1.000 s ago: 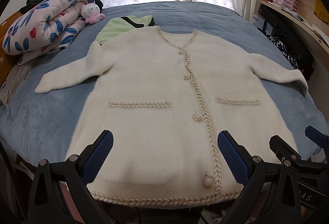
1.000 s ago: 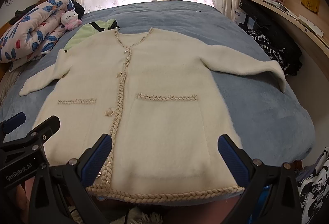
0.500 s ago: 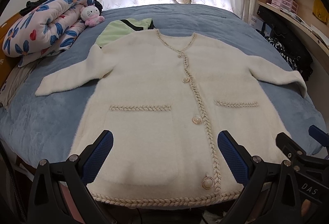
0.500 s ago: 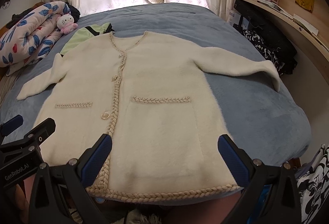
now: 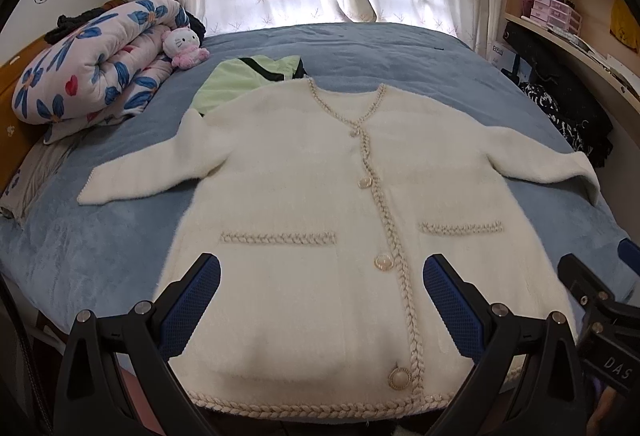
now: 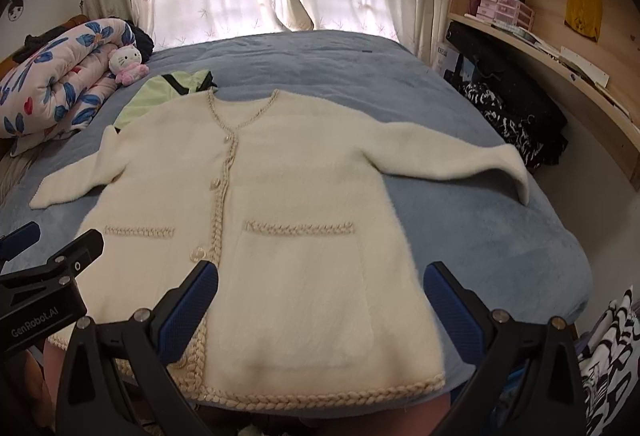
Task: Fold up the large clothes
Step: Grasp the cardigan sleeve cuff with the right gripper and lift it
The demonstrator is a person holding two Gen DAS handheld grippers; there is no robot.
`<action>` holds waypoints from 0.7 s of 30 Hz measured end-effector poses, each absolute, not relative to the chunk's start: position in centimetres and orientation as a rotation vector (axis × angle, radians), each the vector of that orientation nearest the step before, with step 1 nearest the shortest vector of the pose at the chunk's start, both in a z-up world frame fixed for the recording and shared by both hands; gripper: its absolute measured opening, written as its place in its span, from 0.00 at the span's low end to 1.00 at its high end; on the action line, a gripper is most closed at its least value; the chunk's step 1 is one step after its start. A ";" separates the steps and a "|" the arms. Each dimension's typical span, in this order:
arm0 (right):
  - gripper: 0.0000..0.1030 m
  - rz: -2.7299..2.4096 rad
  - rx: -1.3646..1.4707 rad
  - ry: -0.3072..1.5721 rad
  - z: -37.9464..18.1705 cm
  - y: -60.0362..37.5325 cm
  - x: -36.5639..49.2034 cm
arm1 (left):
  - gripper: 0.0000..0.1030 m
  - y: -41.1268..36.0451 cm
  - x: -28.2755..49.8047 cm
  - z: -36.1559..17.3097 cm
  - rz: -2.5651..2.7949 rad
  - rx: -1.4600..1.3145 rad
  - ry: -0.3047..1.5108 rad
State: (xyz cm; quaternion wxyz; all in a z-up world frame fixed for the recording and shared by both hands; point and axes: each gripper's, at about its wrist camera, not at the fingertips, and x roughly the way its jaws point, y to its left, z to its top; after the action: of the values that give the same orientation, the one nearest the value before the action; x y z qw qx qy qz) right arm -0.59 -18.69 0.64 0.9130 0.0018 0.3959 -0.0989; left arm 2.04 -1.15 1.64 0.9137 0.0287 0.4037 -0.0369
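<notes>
Left wrist: cardigan (image 5: 320,203) spread flat beyond gaping left claw (image 5: 320,300).

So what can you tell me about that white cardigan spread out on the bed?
The cream cardigan looks soft and fuzzy, with braided trim along its V-neck, front opening, hem and two pocket tops. Pearl-like buttons run down the closed front. It lies flat and face up on the blue bedspread, both sleeves spread outward, its hem at the near edge. One shoulder overlaps a light green garment. Neither tool touches it.
</notes>
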 end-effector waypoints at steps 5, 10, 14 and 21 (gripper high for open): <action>1.00 -0.279 -0.145 0.741 3.8 -19.3 0.5 | 0.98 -1.9 4.1 3.9 -0.091 0.070 0.827; 1.00 -0.361 -0.275 0.630 9.5 -21.6 1.7 | 0.98 -3.3 7.6 8.5 -0.135 0.076 0.783; 1.00 -0.388 -0.158 0.575 14.5 -26.9 3.0 | 0.98 -4.9 10.6 12.7 -0.182 0.051 0.728; 1.00 -0.464 0.092 0.645 16.8 -41.6 8.4 | 0.98 -10.8 15.6 17.4 -0.306 0.068 0.577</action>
State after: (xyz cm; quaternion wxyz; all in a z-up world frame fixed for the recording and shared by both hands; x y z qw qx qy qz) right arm 8.43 -41.60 16.84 0.9211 0.0449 0.3139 -0.2260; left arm 15.61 -10.76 17.38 0.9466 0.0336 0.2832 -0.1501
